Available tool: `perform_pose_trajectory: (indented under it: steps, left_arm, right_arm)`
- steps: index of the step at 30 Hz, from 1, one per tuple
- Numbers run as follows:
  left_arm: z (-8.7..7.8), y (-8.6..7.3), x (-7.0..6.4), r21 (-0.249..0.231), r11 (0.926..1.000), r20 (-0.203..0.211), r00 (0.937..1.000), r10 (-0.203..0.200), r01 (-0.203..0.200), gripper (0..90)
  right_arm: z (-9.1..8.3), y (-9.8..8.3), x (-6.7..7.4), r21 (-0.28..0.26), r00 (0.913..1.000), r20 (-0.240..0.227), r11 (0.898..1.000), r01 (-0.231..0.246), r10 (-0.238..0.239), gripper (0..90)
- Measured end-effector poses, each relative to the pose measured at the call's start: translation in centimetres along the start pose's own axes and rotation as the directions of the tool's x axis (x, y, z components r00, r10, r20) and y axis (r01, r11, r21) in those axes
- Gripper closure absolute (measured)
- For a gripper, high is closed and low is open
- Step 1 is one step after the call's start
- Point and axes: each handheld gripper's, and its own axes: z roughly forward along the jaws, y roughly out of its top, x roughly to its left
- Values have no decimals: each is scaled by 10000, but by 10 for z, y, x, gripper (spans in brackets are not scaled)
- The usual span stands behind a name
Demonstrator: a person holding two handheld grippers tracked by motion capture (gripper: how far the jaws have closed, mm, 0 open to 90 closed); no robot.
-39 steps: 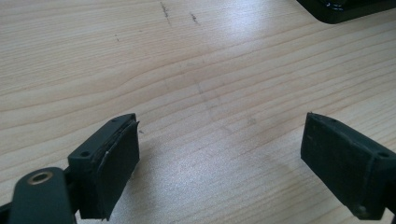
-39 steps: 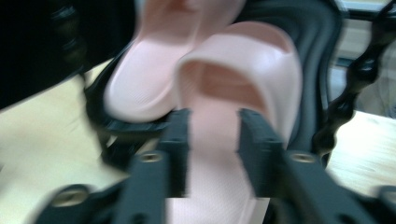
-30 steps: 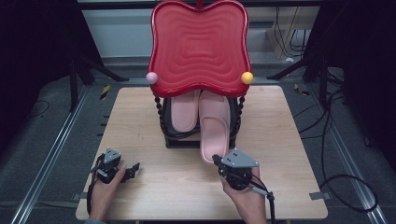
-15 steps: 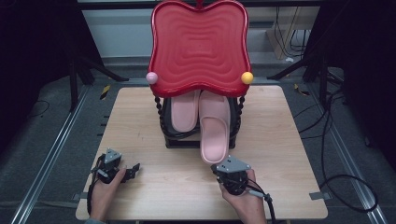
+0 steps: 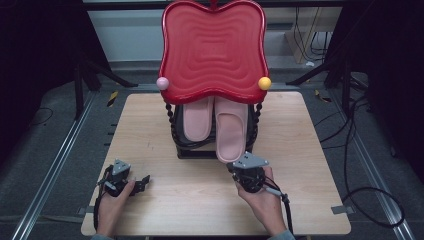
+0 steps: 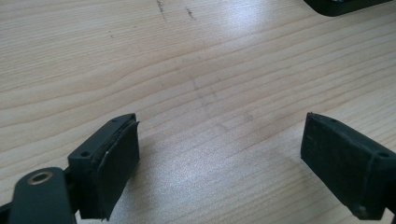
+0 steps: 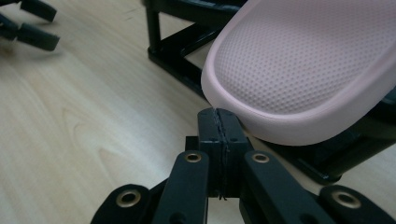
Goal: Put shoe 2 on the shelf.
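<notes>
Pale wood table (image 5: 310, 150) amid dark floor; my right gripper (image 7: 219, 122) has advanced, jaws clenched empty just under the pink slipper's (image 7: 308, 65) toe, while my left gripper (image 6: 219, 154) stays released.

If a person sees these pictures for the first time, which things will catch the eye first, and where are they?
First comes the big red wavy tray standing on a black rack at the far middle of the wooden table. Under it two pink slippers lie on the rack, the right one longer toward the person. The right gripper, jaws shut, sits just below that slipper's end; the left gripper waits open over bare wood.
</notes>
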Motion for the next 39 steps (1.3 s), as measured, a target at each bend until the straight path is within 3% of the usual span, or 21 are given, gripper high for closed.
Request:
perform_pose_trajectory:
  steps: [5,9,18,27,39]
  left_arm:
    - [0,0,-1,18,10000,25,10000,15,-15,112]
    - [0,0,0,5,10000,47,10000,-24,24,112]
    - [0,0,-1,41,10000,13,10000,16,-16,112]
    - [1,0,-1,45,10000,41,10000,13,-13,112]
    - [1,0,-1,57,10000,42,10000,51,-51,112]
  right_arm:
    - [9,13,-13,-133,9998,2,9997,-200,200,900]
    - [12,18,-16,-155,9997,-4,9996,-225,225,900]
    - [-5,15,-13,-616,9993,313,9980,-173,193,900]
    - [4,18,-19,-556,9990,326,9980,-295,314,900]
    - [18,32,-43,-695,9930,791,9942,-825,879,900]
